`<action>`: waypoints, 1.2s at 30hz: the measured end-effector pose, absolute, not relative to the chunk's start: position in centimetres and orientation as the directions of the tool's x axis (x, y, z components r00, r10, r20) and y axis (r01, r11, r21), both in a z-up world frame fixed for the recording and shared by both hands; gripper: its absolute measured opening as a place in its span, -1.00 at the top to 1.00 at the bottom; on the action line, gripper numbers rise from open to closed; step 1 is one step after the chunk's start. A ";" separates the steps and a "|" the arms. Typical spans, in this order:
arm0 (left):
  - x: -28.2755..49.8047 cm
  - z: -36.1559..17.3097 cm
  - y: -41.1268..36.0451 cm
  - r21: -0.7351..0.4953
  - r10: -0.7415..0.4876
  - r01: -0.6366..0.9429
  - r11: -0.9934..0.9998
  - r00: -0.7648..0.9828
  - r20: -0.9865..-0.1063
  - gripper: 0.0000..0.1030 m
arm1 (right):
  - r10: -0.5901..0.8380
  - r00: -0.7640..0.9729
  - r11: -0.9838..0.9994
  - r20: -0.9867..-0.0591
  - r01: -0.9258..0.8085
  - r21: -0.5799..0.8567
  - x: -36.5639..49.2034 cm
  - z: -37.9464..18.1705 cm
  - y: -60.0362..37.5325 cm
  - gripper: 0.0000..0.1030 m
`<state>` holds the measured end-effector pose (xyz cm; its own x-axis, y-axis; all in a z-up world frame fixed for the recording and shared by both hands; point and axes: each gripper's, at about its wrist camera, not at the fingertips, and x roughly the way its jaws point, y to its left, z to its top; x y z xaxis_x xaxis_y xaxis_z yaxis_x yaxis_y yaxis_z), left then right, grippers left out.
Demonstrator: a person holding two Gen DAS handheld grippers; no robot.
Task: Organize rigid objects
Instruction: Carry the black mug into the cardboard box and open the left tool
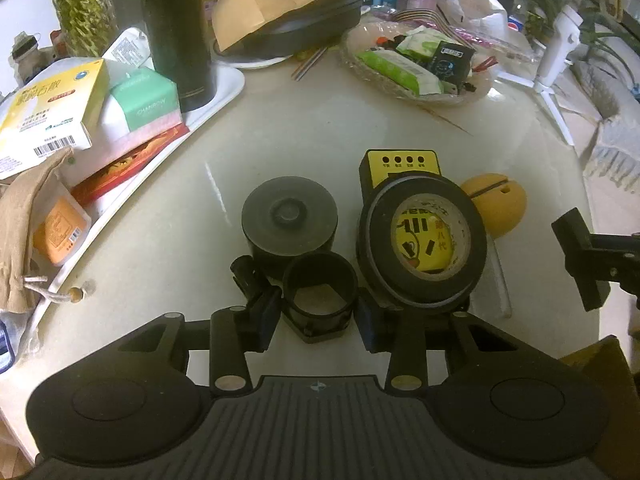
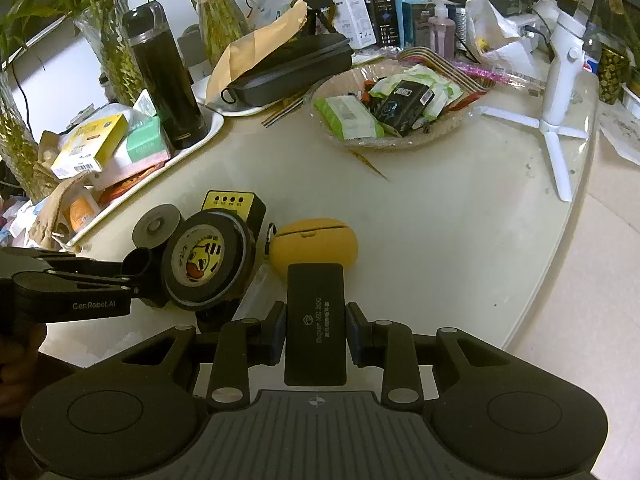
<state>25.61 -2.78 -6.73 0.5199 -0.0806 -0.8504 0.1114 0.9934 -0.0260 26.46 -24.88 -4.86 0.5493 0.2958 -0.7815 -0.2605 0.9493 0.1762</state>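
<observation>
A short black tube on a hexagonal base (image 1: 320,292) stands on the pale table between the fingers of my left gripper (image 1: 319,316), whose blue pads touch both its sides. Just beyond it sit a black round cylinder (image 1: 290,216) and a black tape roll (image 1: 420,240) that leans on a yellow-faced black box (image 1: 402,164). A yellow egg-shaped case (image 2: 314,246) lies right of them. My right gripper (image 2: 316,332) is shut on a flat black rectangular device (image 2: 315,320), held just in front of the yellow case. The left gripper's fingers (image 2: 132,268) show in the right wrist view.
A white tray (image 1: 228,92) at the left holds boxes and a tall black flask (image 1: 176,32). A wicker basket (image 2: 400,142) of packets sits at the back, with a white tripod (image 2: 556,120) to its right. The table's rounded edge (image 2: 560,248) runs along the right.
</observation>
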 end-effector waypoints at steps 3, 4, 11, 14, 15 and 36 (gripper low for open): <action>25.2 -6.3 -2.7 -0.035 -0.088 0.110 0.993 0.527 -0.845 0.23 | 0.295 0.557 0.950 -0.777 -0.259 0.175 26.5 -4.6 -24.9 0.34; 25.1 -6.2 -2.7 -0.035 -0.088 0.109 0.993 0.530 -0.844 0.23 | 0.295 0.559 0.950 -0.775 -0.257 0.176 26.4 -4.6 -24.9 0.34; 23.9 -4.4 -2.4 -0.043 -0.100 0.114 0.993 0.562 -0.821 0.23 | 0.303 0.572 0.948 -0.762 -0.261 0.181 25.8 -4.0 -24.6 0.34; 23.2 -3.5 -2.2 -0.051 -0.107 0.113 0.992 0.578 -0.809 0.23 | 0.308 0.578 0.947 -0.756 -0.261 0.186 25.4 -3.7 -24.6 0.34; 22.8 -3.0 -2.1 -0.056 -0.112 0.112 0.992 0.589 -0.800 0.23 | 0.310 0.580 0.947 -0.753 -0.260 0.190 25.2 -3.6 -24.6 0.34; 15.6 2.3 -1.2 -0.081 -0.157 0.142 0.986 0.677 -0.719 0.23 | 0.431 0.526 0.891 -0.733 -0.377 0.254 20.5 0.7 -22.5 0.34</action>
<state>15.63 -1.20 2.31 0.6767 -0.1570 -0.7193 0.1423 0.9865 -0.0815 20.52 -22.45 0.71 0.5263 0.4315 -0.7327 -0.3769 0.8908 0.2539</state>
